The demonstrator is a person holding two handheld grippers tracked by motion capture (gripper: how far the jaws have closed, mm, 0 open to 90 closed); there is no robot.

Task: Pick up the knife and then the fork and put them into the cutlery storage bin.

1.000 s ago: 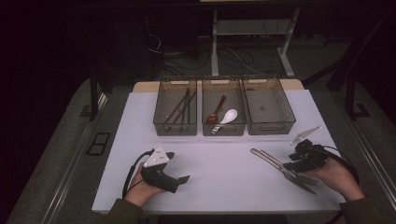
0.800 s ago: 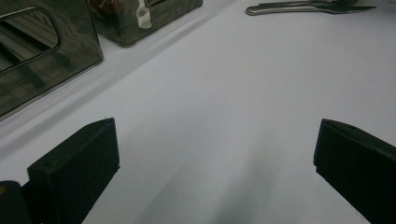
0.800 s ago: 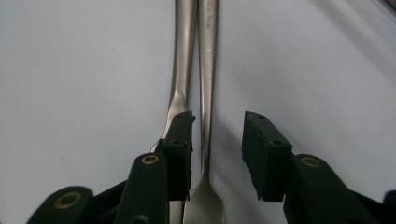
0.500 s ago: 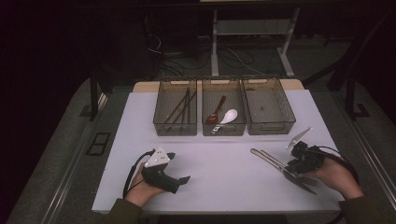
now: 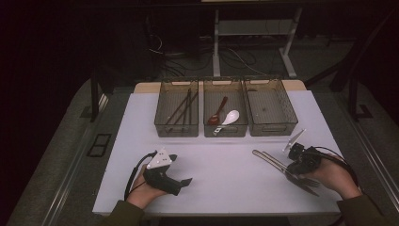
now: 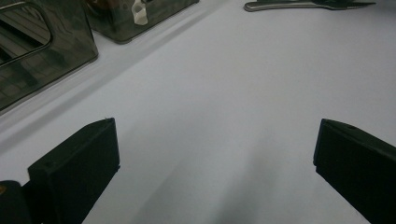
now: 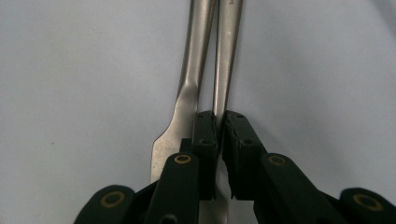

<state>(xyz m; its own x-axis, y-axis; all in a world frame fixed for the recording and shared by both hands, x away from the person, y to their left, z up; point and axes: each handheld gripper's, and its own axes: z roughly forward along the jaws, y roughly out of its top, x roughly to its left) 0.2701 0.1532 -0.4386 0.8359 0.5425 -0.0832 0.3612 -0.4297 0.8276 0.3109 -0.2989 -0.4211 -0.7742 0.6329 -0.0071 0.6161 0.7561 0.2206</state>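
Your right gripper has just been closing, and its black jaws now pinch one of two long steel utensil handles lying side by side on the white table, at the lower right of the high view. The second steel handle sits touching, just outside the left jaw. Lift carelessly and that neighbour may drag along or the thin handle could twist out of the narrow grip. Your left gripper, lower left, rests with jaws wide apart, holding nothing.
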